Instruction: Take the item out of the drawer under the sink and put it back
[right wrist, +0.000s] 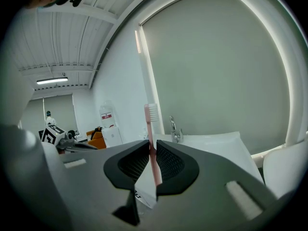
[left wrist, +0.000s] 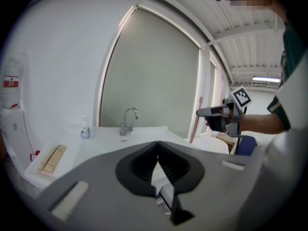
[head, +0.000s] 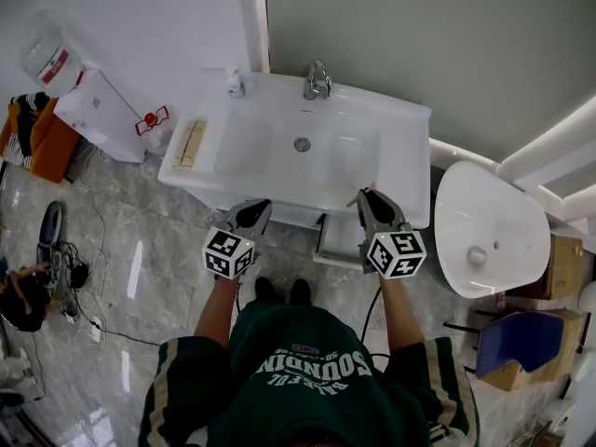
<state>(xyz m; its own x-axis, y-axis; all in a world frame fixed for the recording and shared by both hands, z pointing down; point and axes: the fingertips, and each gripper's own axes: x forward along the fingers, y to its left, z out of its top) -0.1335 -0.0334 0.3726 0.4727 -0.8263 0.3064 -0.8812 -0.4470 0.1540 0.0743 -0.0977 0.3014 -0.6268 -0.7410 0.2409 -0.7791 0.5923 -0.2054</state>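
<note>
pink toothbrush clamped upright in right gripper, near open drawer under sink. left gripper closed, empty. take-out judged done; next: toothbrush to be lowered into drawer, then released.

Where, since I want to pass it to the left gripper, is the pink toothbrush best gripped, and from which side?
Probably by the bare neck of the pink toothbrush, just under the bristles and above the right gripper, coming level from the left. It stands upright, bristles up, clamped lower on the handle, so that stretch stands clear. The left gripper, now shut, must open first.
</note>
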